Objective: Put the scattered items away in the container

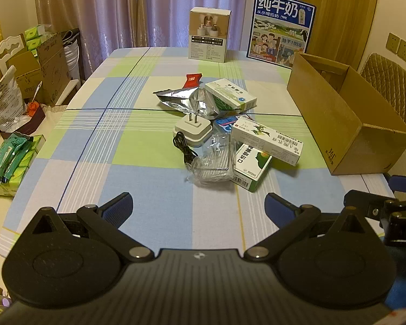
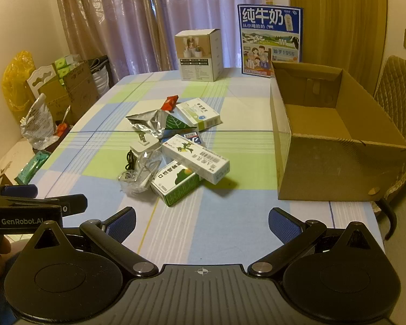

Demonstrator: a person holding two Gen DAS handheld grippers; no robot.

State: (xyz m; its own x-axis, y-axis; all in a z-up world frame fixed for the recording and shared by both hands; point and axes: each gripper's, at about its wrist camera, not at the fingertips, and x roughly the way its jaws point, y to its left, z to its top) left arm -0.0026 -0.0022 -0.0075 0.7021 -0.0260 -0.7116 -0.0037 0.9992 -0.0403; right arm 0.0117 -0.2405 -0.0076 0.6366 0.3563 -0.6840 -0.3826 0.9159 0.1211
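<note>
A heap of small items lies mid-table: a long white medicine box point(image 1: 268, 140) point(image 2: 195, 158) leaning on a green-and-white box point(image 1: 252, 169) point(image 2: 177, 181), a white plug adapter point(image 1: 193, 130) point(image 2: 144, 146) with a black cord, a clear plastic wrapper point(image 1: 211, 165) point(image 2: 140, 174), a silver foil bag point(image 1: 188, 100) point(image 2: 151, 122), another white box point(image 1: 230, 93) point(image 2: 199, 113) and a red packet point(image 1: 193, 79) point(image 2: 169, 102). An open cardboard box point(image 1: 341, 113) point(image 2: 324, 135) stands at the right. My left gripper point(image 1: 199, 207) and right gripper point(image 2: 201, 222) hover open near the table's front edge, short of the heap, nothing between their fingers.
A beige product box point(image 1: 209, 33) point(image 2: 199, 55) and a blue milk carton point(image 1: 280, 28) point(image 2: 270, 39) stand at the table's far end. Cartons, bags and tissue packs point(image 1: 8, 159) crowd the left side. A quilted chair point(image 2: 398, 103) stands to the right of the cardboard box.
</note>
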